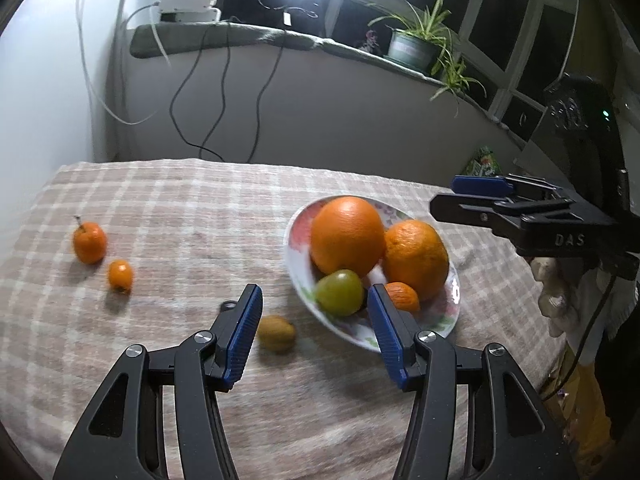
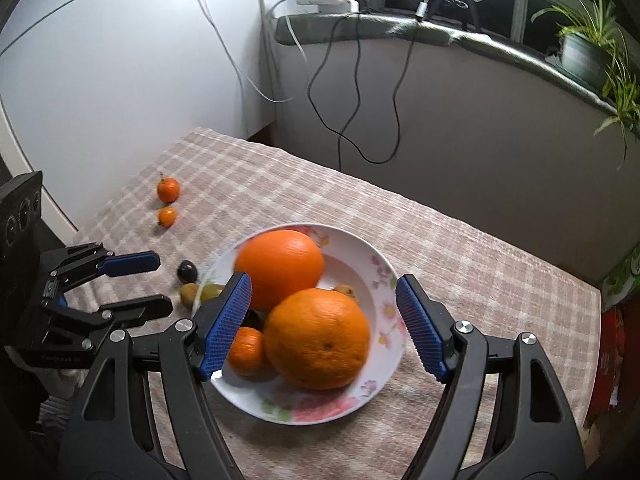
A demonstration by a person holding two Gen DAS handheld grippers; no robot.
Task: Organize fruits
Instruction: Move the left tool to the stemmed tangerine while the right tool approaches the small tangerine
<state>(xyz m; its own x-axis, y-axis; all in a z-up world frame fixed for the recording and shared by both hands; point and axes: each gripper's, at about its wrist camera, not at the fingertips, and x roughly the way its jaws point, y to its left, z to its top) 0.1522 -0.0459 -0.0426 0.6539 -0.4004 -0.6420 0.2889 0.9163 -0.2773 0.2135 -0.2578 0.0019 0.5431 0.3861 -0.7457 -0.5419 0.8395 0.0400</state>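
Now the white floral-rimmed ceramic plate (image 2: 360, 264) sits on the beige checked tablecloth (image 1: 168, 200), heaped with two large round oranges (image 2: 316, 338), a small tangerine (image 2: 246, 350) and a green plum-like fruit (image 1: 340, 292). The right gripper (image 2: 324, 322) hovers above the plate with its blue-padded fingers (image 2: 226, 320) spread wide to either side of the nearer orange, touching nothing. The left gripper (image 1: 314, 332) also stands apart and empty; the plate's near rim and the green fruit show just inside its right finger, and a small brown kiwi (image 1: 276, 333) lies on the cloth just beside its left finger. A dark plum-like fruit (image 2: 187, 271) rests near the kiwi. Well beyond the left finger lie a stemmed small mandarin (image 1: 89, 242) and a smaller orange kumquat (image 1: 120, 275), close together.
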